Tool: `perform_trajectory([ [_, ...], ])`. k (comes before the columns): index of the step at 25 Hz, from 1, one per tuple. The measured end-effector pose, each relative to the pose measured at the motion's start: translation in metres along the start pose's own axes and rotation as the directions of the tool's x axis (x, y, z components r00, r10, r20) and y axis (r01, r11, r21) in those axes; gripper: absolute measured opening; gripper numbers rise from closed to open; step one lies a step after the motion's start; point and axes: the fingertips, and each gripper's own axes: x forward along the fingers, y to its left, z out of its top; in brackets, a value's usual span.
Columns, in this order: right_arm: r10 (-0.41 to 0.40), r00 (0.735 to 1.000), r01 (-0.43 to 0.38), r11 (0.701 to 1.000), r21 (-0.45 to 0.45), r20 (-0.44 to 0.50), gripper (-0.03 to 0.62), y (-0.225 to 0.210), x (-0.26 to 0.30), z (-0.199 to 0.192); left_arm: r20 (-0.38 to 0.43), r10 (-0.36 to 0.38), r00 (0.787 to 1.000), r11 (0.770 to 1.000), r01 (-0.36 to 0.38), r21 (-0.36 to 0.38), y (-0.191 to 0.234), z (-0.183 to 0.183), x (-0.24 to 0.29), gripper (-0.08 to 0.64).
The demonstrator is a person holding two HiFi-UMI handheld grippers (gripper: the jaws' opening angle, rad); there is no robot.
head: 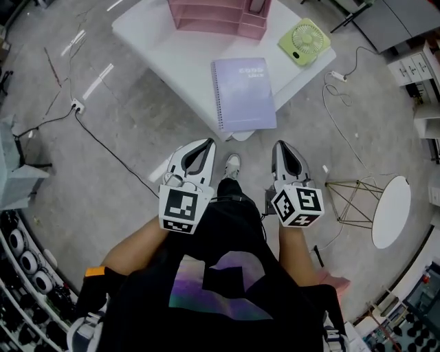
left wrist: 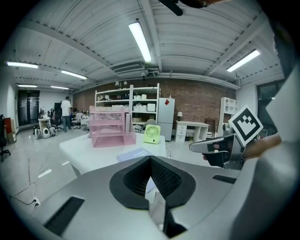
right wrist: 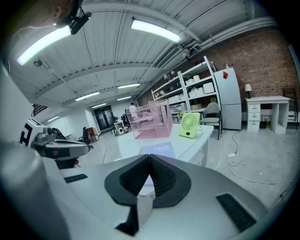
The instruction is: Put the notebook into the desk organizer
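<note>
A lilac spiral notebook (head: pixel 244 93) lies flat at the near corner of the white table (head: pixel 158 41), partly over the edge. It also shows in the gripper views as a lilac notebook (left wrist: pixel 136 153) and a lilac notebook (right wrist: pixel 159 149). The pink desk organizer (head: pixel 220 17) stands at the table's far side, seen too as a pink organizer (left wrist: pixel 110 127) and a pink organizer (right wrist: pixel 152 121). My left gripper (head: pixel 203 146) and right gripper (head: pixel 283 147) are held side by side short of the table, both shut and empty, their tips pointing at the notebook.
A green desk fan (head: pixel 302 41) stands on the table's right corner. On the floor lie a black cable (head: pixel 110 148), a white cable (head: pixel 340 103) and a small round side table (head: pixel 389 210) tipped over at the right. The person's shoe (head: pixel 232 165) sits below the table edge.
</note>
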Motion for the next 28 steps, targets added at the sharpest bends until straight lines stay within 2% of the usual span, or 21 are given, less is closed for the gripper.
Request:
perform_trajectory([
  [10, 0.077, 0.991, -0.064, 0.991, 0.119, -0.11, 0.026, -0.061, 0.056, -0.018, -0.168, 0.014, 0.986, 0.999, -0.021, -0.045, 0.001, -0.031, 0.074, 0.011],
  [13, 0.116, 0.983, -0.094, 0.984, 0.153, -0.142, 0.104, -0.075, 0.072, -0.025, -0.206, 0.014, 0.978, 0.998, -0.027, -0.059, -0.002, -0.041, 0.092, 0.012],
  [18, 0.185, 0.964, -0.145, 0.967, 0.208, -0.192, 0.151, -0.088, 0.096, -0.039, -0.265, 0.014, 0.964, 0.988, -0.053, -0.143, -0.001, -0.06, 0.113, 0.107],
  [23, 0.24, 0.941, -0.164, 0.94, 0.3, -0.238, 0.197, -0.095, 0.115, -0.059, -0.297, -0.009, 0.955, 0.969, -0.066, -0.24, 0.006, -0.08, 0.122, 0.16],
  [28, 0.276, 0.922, -0.167, 0.915, 0.366, -0.271, 0.231, -0.094, 0.125, -0.073, -0.309, -0.035, 0.95, 0.96, -0.054, -0.275, 0.014, -0.09, 0.129, 0.192],
])
